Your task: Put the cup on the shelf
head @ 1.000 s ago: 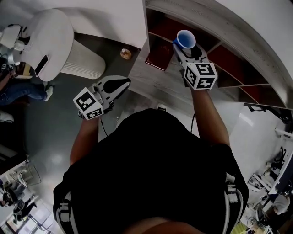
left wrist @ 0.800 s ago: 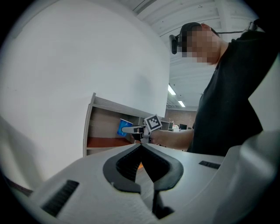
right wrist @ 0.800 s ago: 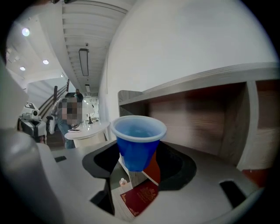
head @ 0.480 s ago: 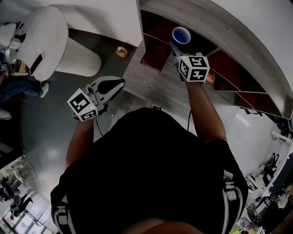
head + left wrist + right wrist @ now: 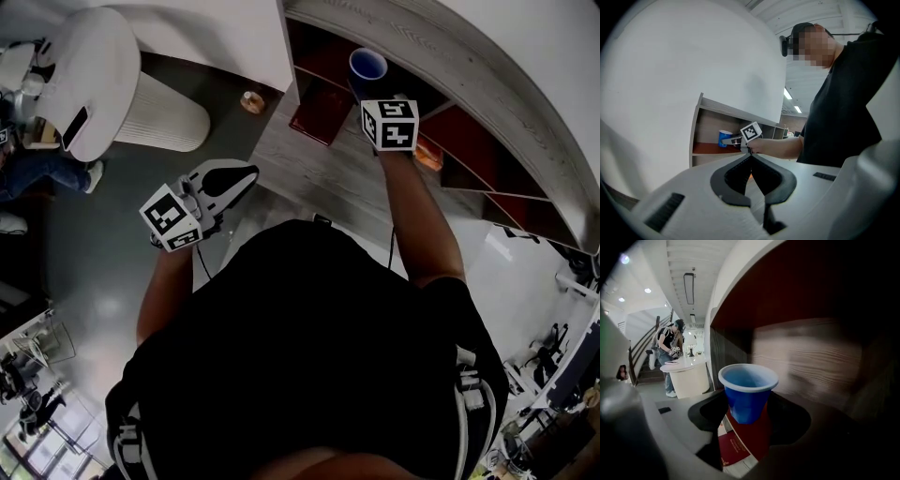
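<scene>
Head view: well clear of the curved grey wooden shelf (image 5: pixel 450 56), our left gripper (image 5: pixel 246 172) hangs empty, jaws together. Inside the shelf's opening, our right gripper (image 5: pixel 361 89) clamps the blue plastic cup (image 5: pixel 367 66) upright. If we release it before it is seated, it may topple out.

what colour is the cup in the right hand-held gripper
Blue cup with a pale rim, clearest in the right gripper view.

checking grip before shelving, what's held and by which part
The right tongs hold the blue cup by its lower wall, near the base; the left tongs hold nothing.
</scene>
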`<action>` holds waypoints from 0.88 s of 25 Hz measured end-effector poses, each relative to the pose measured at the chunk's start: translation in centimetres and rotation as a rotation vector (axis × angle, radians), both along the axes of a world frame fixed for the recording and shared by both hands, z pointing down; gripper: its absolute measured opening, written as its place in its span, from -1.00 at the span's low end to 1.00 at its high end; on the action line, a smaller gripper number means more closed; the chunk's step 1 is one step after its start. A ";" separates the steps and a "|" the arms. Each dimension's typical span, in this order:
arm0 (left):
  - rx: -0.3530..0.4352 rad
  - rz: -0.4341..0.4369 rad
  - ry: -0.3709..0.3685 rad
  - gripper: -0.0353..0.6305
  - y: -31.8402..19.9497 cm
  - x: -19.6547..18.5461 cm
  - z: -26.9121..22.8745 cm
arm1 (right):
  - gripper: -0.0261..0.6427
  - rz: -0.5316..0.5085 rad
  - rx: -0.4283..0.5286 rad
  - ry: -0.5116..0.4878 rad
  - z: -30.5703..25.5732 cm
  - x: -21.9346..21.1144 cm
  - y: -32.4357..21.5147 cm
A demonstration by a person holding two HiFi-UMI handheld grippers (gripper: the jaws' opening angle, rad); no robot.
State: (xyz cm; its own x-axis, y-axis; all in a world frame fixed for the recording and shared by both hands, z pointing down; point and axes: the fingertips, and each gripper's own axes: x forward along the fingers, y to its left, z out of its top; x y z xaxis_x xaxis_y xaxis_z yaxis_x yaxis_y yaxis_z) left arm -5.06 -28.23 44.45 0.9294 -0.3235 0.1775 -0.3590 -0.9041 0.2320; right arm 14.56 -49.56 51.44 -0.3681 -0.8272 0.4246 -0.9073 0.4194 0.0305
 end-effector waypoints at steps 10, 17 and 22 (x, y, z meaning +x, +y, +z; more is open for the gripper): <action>-0.018 -0.020 0.001 -0.84 0.0 0.1 0.6 | -0.13 0.002 -0.055 0.054 1.8 0.3 -2.4; -0.016 -0.034 -0.008 -0.84 0.0 -0.1 0.5 | -0.13 0.003 -0.084 0.085 3.3 0.7 -2.8; -0.024 -0.045 -0.008 -0.84 0.2 -0.4 0.7 | -0.13 0.003 -0.084 0.082 3.4 0.5 -2.9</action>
